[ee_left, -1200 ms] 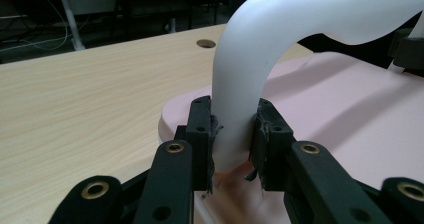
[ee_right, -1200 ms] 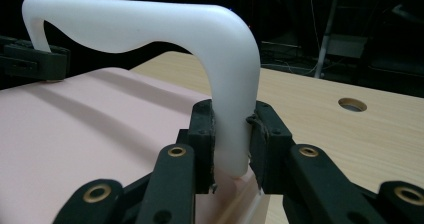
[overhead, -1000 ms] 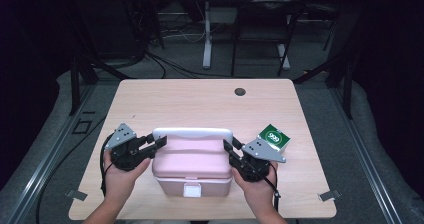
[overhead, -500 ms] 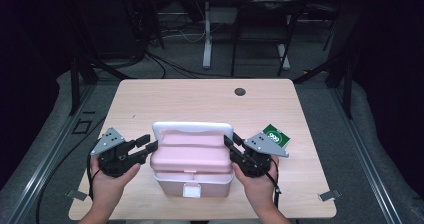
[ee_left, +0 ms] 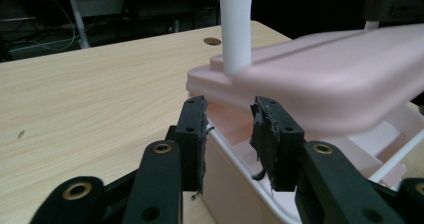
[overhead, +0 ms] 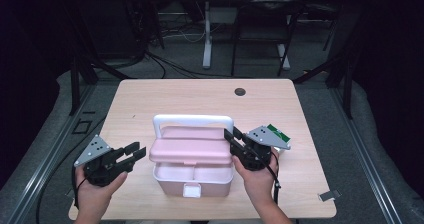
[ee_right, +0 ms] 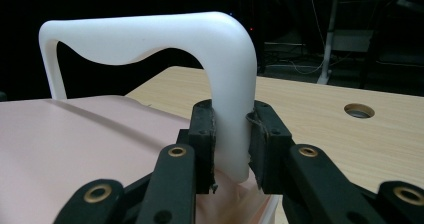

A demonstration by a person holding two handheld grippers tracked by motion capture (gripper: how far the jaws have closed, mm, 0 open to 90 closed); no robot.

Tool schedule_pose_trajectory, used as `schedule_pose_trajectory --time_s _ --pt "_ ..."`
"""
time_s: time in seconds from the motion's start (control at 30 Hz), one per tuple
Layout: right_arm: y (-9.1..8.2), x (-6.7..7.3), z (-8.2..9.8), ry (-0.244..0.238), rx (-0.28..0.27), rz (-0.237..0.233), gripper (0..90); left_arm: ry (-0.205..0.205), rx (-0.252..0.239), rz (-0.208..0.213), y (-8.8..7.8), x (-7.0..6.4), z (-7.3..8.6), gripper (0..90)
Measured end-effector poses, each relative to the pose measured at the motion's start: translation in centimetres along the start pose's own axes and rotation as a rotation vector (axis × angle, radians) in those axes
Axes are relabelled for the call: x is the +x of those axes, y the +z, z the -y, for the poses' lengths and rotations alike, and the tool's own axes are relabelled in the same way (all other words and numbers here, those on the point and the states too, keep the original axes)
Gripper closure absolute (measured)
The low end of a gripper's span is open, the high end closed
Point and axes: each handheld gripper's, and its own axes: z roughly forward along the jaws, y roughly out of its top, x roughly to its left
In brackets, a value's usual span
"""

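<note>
Two grippers flank a pink storage box (overhead: 192,160) near the bench's (overhead: 150,99) front edge.
The right gripper (ee_right: 231,134) view shows its jaws clenched on the white handle (ee_right: 227,69); the left gripper (ee_left: 229,134) view shows released jaws at the box's end beneath its partly raised lid (ee_left: 325,79), with dividers inside. A green packet's (overhead: 277,132) writing is unreadable.

Pink plastic storage box (overhead: 193,170) with a white latch at its front, standing near the front middle of the wooden table (overhead: 150,99), its pink lid (overhead: 190,146) lifted clear of the partitioned base, its white carrying handle (overhead: 193,120) upright above the lid.
</note>
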Motion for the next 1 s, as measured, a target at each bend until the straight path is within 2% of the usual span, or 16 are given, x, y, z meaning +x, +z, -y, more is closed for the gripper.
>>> schedule_pose_trajectory --time_s 0.17,0.33,0.53,1.0 --pt "0.1 0.0 0.0 0.005 -0.007 0.004 73.6 0.005 0.055 0.024 1.2 -0.3 1.4 73.9" --pt "0.1 0.0 0.1 -0.004 -0.012 0.004 73.5 0.026 0.102 0.074 2.6 -1.2 2.3 81.1" --pt "0.1 0.1 0.4 -0.016 -0.014 0.01 73.5 0.044 0.091 0.111 3.1 -2.2 1.7 89.4" --pt "0.1 0.1 0.6 -0.02 -0.009 0.016 73.3 0.058 0.081 0.136 3.3 -3.1 1.0 89.7"
